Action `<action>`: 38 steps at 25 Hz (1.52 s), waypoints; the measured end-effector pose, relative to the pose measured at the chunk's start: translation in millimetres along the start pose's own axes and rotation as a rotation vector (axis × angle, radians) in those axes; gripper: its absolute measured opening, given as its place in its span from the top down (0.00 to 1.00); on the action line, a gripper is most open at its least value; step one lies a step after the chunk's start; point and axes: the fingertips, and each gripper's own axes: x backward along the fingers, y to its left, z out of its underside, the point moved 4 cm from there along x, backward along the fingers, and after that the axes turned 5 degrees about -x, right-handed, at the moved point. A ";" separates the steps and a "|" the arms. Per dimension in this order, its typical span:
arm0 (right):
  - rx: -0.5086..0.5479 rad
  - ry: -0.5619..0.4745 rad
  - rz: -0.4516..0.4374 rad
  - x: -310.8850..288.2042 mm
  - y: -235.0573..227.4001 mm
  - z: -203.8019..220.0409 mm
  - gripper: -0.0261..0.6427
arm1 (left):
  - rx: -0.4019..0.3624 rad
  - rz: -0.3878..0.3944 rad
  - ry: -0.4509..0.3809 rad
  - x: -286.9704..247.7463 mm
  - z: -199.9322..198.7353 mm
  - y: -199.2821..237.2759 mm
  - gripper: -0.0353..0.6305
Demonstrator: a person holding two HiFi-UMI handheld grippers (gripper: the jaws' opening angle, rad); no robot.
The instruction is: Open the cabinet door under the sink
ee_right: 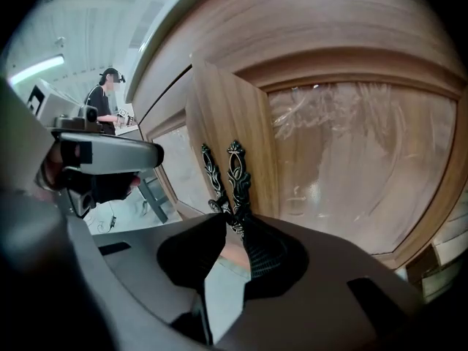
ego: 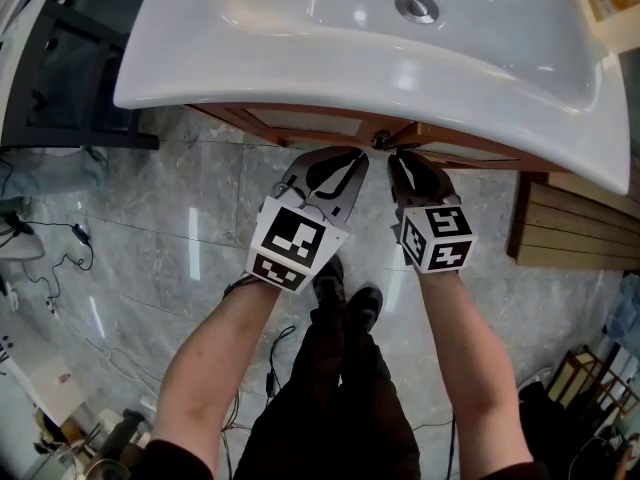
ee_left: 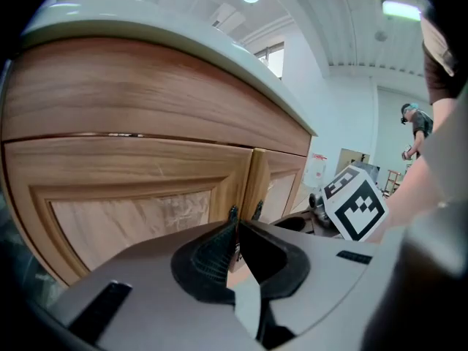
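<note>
Partly there, by the look of things. Under the white sink (ego: 330, 48), a wooden cabinet (ee_left: 146, 86) with two doors meeting at the middle. Right door (ee_right: 351, 167) swung out a little from the front, free edge showing, nowhere near wide open. Right hand-held gripper (ee_right: 232, 229) clamped on the lower end of that door's dark ornate handle (ee_right: 235, 174). Left hand-held gripper (ee_left: 235, 221) with jaws pressed together and nothing seen between them, tips just beside the middle seam and in front of the left door (ee_left: 139, 210). Left door seemingly flush with the front, or nearly so. Cannot tell whether the left tips touch wood or metal.

Still to do, judging from this: swing the right door out wide on its hinge while keeping the grip on the handle. Possibly the left door as well, with only one door named in the task.
</note>
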 end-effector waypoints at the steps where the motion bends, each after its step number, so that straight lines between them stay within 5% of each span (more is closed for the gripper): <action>1: 0.009 0.004 -0.007 2.2 1.2 2.1 0.83 | -0.018 0.017 -0.005 -1.5 -2.4 -3.0 0.90; 6: 0.048 0.014 -0.032 12.3 5.2 11.5 0.83 | -0.110 0.111 -0.022 -12.1 -14.9 -19.6 0.90; 8: 0.052 0.012 -0.041 14.9 5.5 14.3 0.83 | -0.127 0.148 -0.022 -17.8 -18.0 -25.9 0.78; 11: 0.056 0.013 -0.052 18.8 6.2 18.3 0.83 | -0.144 0.180 -0.019 -27.1 -19.8 -33.0 0.74; 28: -0.017 -0.013 -0.068 26.4 7.8 24.2 0.81 | -0.141 0.340 -0.032 -44.6 -29.2 -42.7 0.77; 38: -0.059 0.004 -0.007 94.3 -20.4 62.0 0.80 | -0.148 0.336 0.010 -26.9 -23.2 -77.1 0.79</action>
